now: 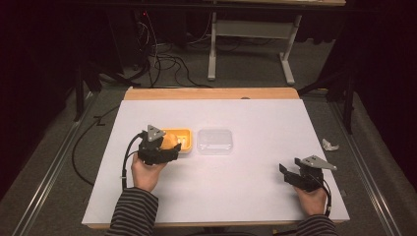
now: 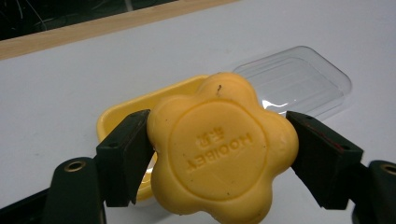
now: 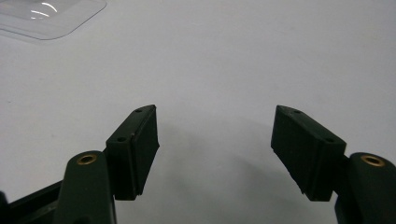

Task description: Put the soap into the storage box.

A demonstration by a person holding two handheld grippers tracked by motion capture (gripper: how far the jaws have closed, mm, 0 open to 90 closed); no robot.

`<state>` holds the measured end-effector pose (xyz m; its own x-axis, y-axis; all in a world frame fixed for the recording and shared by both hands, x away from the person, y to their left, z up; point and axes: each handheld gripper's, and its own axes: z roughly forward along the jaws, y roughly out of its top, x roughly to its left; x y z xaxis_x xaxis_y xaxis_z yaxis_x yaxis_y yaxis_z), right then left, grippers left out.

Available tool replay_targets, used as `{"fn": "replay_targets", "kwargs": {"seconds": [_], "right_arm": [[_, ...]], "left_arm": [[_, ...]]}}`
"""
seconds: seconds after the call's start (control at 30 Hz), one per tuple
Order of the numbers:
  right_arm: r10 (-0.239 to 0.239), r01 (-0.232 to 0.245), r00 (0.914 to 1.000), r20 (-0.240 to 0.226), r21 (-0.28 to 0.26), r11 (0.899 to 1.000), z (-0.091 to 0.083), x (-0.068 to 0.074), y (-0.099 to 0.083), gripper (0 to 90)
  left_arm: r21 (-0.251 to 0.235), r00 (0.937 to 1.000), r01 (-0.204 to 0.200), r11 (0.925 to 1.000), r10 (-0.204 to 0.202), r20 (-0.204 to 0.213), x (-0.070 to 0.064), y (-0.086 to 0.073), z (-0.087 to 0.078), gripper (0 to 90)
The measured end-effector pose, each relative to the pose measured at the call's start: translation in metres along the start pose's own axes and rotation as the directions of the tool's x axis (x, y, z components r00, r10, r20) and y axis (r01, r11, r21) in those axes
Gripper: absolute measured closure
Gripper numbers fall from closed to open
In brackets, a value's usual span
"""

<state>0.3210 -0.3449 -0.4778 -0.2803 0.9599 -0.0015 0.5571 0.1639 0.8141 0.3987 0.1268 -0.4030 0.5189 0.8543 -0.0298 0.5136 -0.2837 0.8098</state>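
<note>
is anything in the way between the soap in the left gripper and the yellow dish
Nothing visible. The soap, clamped in the left gripper, hangs right by the open yellow dish. The clear lid lies off to the side.

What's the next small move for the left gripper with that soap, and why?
Probably lower the soap into the yellow dish and open. The left gripper has it clamped between both jaws right over the dish's near edge, and the clear lid lies off to the side, so the dish is open. The right gripper sits open, away.
</note>
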Motion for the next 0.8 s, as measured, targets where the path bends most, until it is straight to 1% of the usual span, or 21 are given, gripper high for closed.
{"fn": "replay_targets", "kwargs": {"seconds": [0.07, 0.17, 0.23, 0.37, 0.43, 0.6, 0.73, 0.77, 0.8], "right_arm": [[0.001, -0.001, 1.0000, 0.000, -0.001, 1.000, 0.000, 0.000, 0.000, 32.2], [0.002, -0.002, 1.0000, -0.001, 0.000, 1.000, 0.000, 0.000, 0.000, 32.2], [0.003, -0.003, 1.0000, -0.001, 0.000, 1.000, 0.000, 0.000, 0.000, 32.2], [0.002, -0.002, 1.0000, -0.001, 0.001, 1.000, 0.000, 0.000, 0.000, 32.2], [0.004, -0.004, 1.0000, 0.000, -0.001, 1.000, 0.000, 0.000, 0.000, 32.2], [0.005, -0.005, 1.0000, 0.001, -0.007, 1.000, 0.000, 0.000, 0.000, 32.2], [0.006, -0.006, 1.0000, 0.003, -0.009, 1.000, 0.000, 0.000, 0.000, 32.3], [-0.005, 0.005, 1.0000, 0.007, -0.006, 1.000, -0.001, 0.001, 0.000, 32.3], [-0.005, 0.005, 1.0000, 0.008, -0.008, 1.000, 0.000, 0.001, 0.000, 32.2]], "left_arm": [[0.002, 0.9999, 0.012, 0.9999, -0.012, 0.001, 0.002, 0.001, 0.002, 26.1], [0.006, 0.9999, 0.012, 0.9999, -0.012, -0.010, 0.005, 0.003, 0.005, 26.1], [0.001, 0.9998, 0.018, 0.9998, -0.018, -0.004, 0.005, 0.005, 0.005, 26.2], [0.004, 0.9998, -0.008, 1.0000, 0.008, -0.018, 0.005, 0.010, 0.008, 26.1], [0.008, 0.9998, -0.006, 1.0000, 0.006, -0.019, 0.005, 0.012, 0.011, 26.1], [0.016, 0.9994, -0.021, 0.9997, 0.021, -0.028, 0.003, 0.017, 0.016, 26.1], [0.022, 0.9991, -0.020, 0.9996, 0.021, -0.037, 0.004, 0.019, 0.021, 26.2], [0.023, 0.9993, -0.016, 0.9996, 0.017, -0.035, 0.004, 0.020, 0.022, 26.2], [0.021, 0.9995, -0.009, 0.9997, 0.009, -0.029, 0.005, 0.020, 0.024, 26.2]]}}
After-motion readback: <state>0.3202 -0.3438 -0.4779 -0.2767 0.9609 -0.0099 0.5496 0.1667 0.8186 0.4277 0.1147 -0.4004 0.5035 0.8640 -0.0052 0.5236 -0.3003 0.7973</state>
